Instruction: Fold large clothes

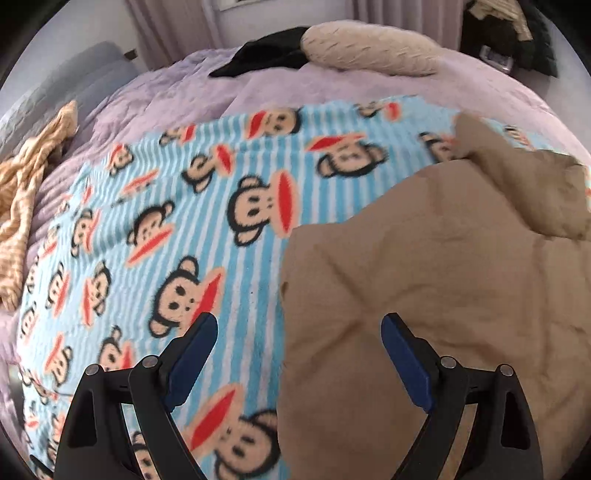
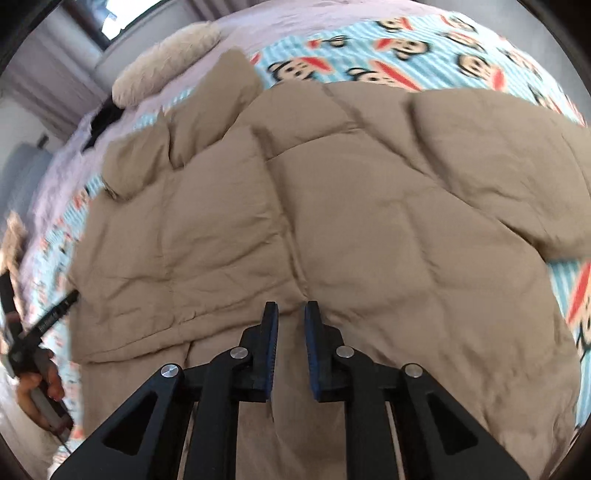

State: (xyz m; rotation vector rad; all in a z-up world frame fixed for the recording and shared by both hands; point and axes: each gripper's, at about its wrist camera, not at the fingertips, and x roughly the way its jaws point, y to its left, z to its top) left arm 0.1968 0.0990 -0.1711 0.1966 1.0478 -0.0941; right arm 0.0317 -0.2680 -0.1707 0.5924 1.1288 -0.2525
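Observation:
A tan quilted jacket (image 1: 424, 277) lies spread flat on a blue-striped monkey-print blanket (image 1: 166, 221). My left gripper (image 1: 300, 321) hovers wide open over the jacket's left edge; one finger is above the blanket, the other above the jacket, and nothing is between them. In the right wrist view the jacket (image 2: 332, 203) fills the middle, with a sleeve folded in at the right and the blanket (image 2: 369, 55) beyond it. My right gripper (image 2: 291, 308) hangs over the jacket's near part, its jaws a narrow gap apart with no fabric pinched. The left gripper's finger (image 2: 55, 310) and a hand (image 2: 40, 384) show at the left.
The blanket lies on a lilac bedspread (image 1: 184, 85). A cream fluffy pillow (image 1: 369, 48) and a black garment (image 1: 266, 51) sit at the far side. An orange checked cloth (image 1: 26, 192) is bunched at the left edge. Dark things are piled at the back right (image 1: 509, 33).

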